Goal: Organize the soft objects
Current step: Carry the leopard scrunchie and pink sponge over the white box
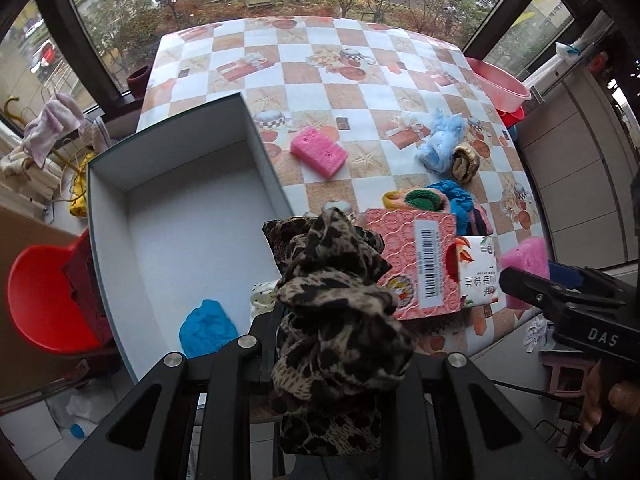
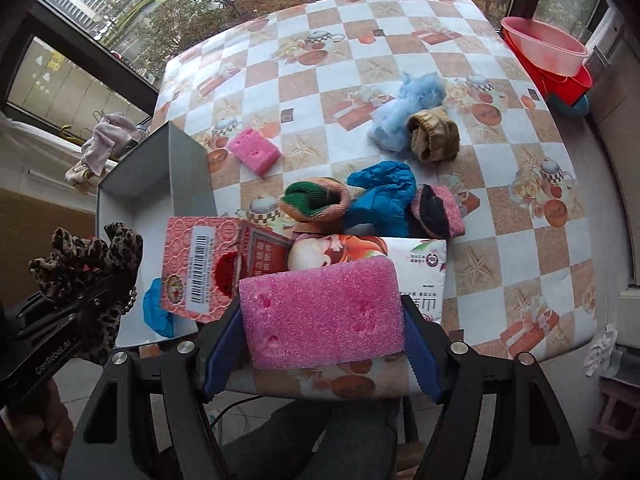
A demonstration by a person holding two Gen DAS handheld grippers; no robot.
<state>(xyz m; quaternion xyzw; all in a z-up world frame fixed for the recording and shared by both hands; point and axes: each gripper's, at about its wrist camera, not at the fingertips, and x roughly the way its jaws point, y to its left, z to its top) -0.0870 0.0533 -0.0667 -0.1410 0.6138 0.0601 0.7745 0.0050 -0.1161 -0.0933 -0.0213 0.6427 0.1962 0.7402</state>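
Leopard-print scrunchie sits pinched in your left gripper, held up near the right rim of the open grey box; the fabric hides the fingertips. Inside the box lie a blue crumpled glove and a bit of white dotted fabric. Your right gripper squeezes a pink sponge between its blue pads, above the near table edge. A red tissue pack leans over the box's rim, touching a white snack bag. On the checkered tablecloth beyond: second pink sponge, green-and-orange sock roll, blue glove, pink-black sock, tan sock roll, light blue fluffy bundle.
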